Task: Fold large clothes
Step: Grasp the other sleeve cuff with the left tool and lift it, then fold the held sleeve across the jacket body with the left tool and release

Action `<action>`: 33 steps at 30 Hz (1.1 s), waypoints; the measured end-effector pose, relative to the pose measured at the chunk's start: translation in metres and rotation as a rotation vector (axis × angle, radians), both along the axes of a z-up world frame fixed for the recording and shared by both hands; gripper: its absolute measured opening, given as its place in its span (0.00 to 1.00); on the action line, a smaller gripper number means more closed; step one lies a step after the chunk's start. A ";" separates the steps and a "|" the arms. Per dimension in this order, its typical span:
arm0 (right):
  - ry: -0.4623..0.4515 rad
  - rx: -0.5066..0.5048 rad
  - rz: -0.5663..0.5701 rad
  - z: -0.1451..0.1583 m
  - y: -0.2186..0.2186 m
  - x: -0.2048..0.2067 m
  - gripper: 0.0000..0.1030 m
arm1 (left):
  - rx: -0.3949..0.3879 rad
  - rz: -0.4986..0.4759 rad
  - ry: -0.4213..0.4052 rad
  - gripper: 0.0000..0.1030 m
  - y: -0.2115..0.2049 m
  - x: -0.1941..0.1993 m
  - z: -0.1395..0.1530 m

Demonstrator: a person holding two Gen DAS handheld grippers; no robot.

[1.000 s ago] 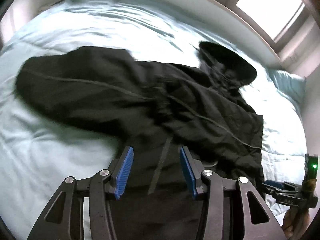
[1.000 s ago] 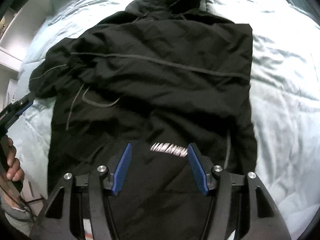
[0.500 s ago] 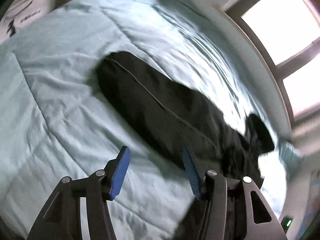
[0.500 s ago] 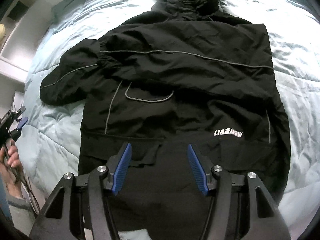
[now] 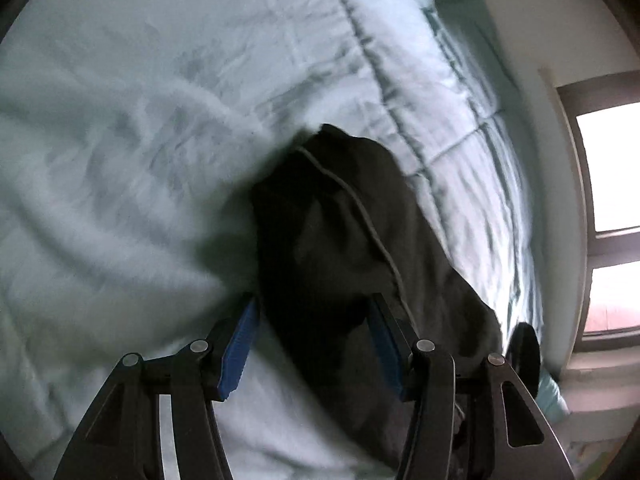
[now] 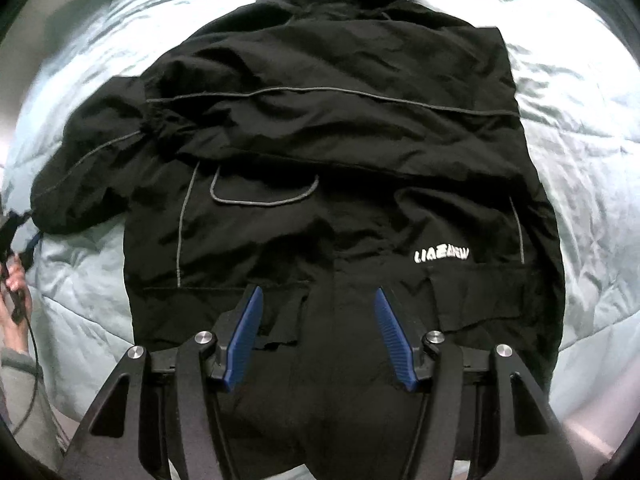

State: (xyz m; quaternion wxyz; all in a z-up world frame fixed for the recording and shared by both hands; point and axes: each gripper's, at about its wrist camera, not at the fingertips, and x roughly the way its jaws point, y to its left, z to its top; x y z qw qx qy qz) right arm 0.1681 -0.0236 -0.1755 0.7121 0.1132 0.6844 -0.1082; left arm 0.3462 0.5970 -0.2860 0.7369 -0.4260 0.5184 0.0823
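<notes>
Pale blue quilted bedding (image 6: 592, 168) fills both of my views, with a window (image 5: 608, 216) off at the right edge of the left camera. On the bed I see the black hooded jacket (image 6: 328, 152) spread flat, hood at the far end, hem toward my right camera. One sleeve is folded across the chest, its grey piping running side to side; the other sleeve (image 5: 360, 248) sticks out to the side onto the bedding.

My right gripper (image 6: 320, 336) points down over the lower middle of the jacket. Its blue fingers (image 6: 244, 336) stand moderately wide with nothing pinched between them; dark fabric lies beneath the gap, and white lettering (image 6: 442, 256) sits just beyond the right-hand finger.

My left gripper (image 5: 314, 344) looks down at the outstretched sleeve, whose cuff end lies just ahead of the fingers. Those fingers have just been opening and now stand apart; the sleeve lies under the gap and toward the right-hand pad, ungripped. The view is blurred.

At the left edge of the right camera I can make out a hand (image 6: 16, 280) holding that gripper's handle.
</notes>
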 end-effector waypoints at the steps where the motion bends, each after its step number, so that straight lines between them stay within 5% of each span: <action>1: 0.006 -0.007 0.015 -0.001 0.004 0.004 0.60 | -0.011 0.005 -0.005 0.56 0.002 0.004 -0.005; 7: 0.043 0.002 0.096 -0.013 0.030 0.029 0.60 | -0.055 0.039 -0.072 0.55 0.008 0.015 -0.018; 10: 0.054 0.008 0.133 -0.020 0.041 0.036 0.60 | 0.015 -0.014 -0.139 0.22 -0.001 0.015 -0.004; 18: 0.038 0.050 0.163 -0.024 0.042 0.037 0.60 | 0.173 -0.189 -0.349 0.15 -0.060 0.002 0.090; 25: -0.017 0.104 0.130 -0.014 0.011 0.023 0.60 | 0.256 -0.479 -0.501 0.15 -0.194 -0.016 0.170; 33: -0.069 0.128 0.079 -0.006 -0.047 0.000 0.60 | 0.246 -0.779 -0.565 0.15 -0.366 -0.033 0.189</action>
